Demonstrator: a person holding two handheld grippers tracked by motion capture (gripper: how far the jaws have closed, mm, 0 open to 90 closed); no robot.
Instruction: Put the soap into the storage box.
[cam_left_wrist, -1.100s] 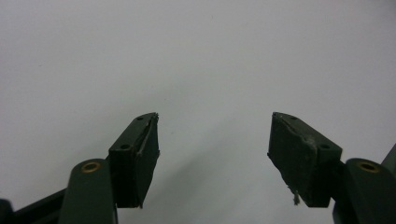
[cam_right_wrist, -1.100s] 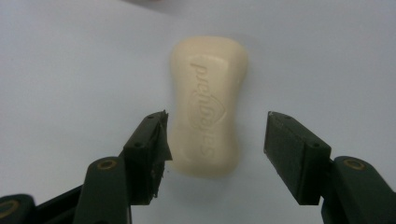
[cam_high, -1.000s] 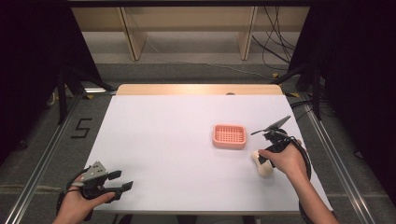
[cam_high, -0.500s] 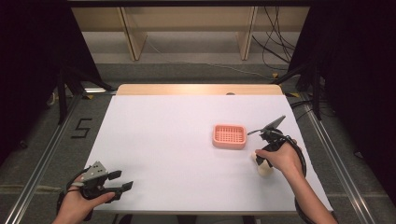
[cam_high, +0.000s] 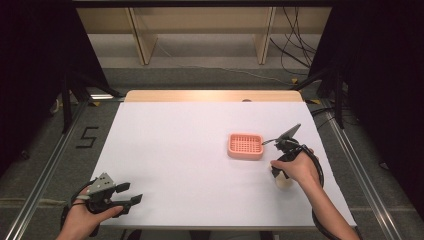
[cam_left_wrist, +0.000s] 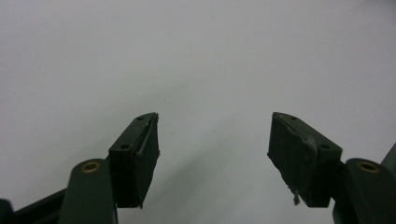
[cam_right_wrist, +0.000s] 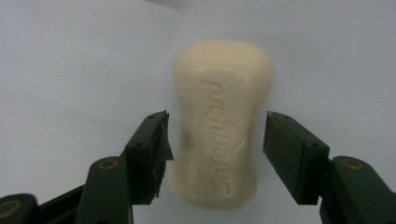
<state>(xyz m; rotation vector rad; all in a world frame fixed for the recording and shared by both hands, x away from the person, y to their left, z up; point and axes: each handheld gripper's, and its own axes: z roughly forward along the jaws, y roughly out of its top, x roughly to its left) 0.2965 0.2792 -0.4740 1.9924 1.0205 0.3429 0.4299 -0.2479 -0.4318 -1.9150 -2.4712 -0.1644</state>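
While high view mostly hides soap bar (cam_right_wrist: 222, 123) under right hand (cam_high: 292, 167), right gripper view shows it full-on: cream, embossed lettering, lying flat on white tabletop (cam_high: 190, 150) near right edge, just beside pink dish (cam_high: 245, 145). Right gripper (cam_right_wrist: 217, 149) straddles bar, pads apart from it with slim gaps, nothing clamped. Left gripper (cam_left_wrist: 212, 149) near front-left corner, jaws spread, nothing between. Lettering only partly readable.

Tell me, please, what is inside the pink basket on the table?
The pink basket looks empty: its grid floor shows bare. The soap bar lies outside it, on the white table, between the right gripper jaws.
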